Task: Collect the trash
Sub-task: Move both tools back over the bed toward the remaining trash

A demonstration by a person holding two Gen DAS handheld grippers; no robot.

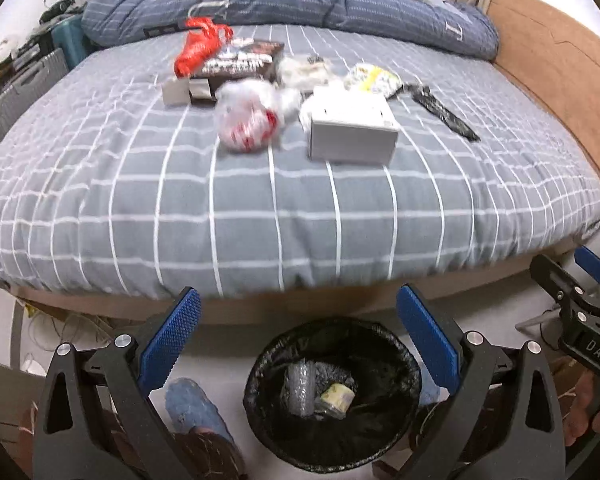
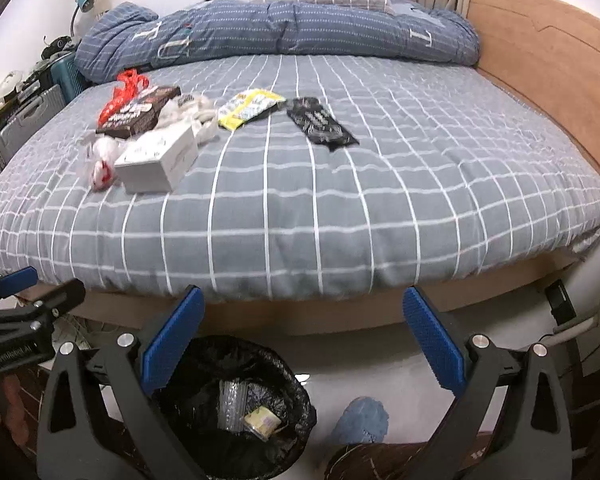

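Trash lies on the grey checked bed [image 1: 260,208] [image 2: 380,208]: a white box [image 1: 350,132] [image 2: 158,160], a clear bag with red print [image 1: 250,118] [image 2: 100,164], a dark box [image 1: 240,62] [image 2: 140,114], a red bag [image 1: 198,46] [image 2: 124,90], a yellow wrapper [image 1: 374,76] [image 2: 248,108] and a black wrapper [image 1: 442,112] [image 2: 320,124]. A black-lined bin [image 1: 332,396] [image 2: 236,408] on the floor holds bubble wrap and a yellow packet. My left gripper [image 1: 298,328] is open and empty above the bin. My right gripper [image 2: 302,328] is open and empty beside it.
A folded blue duvet [image 2: 280,32] lies across the far end of the bed. A wooden bed frame [image 2: 540,80] runs along the right. Suitcases and clutter [image 2: 24,112] stand at the left. A blue slipper [image 1: 194,408] [image 2: 360,420] is on the floor near the bin.
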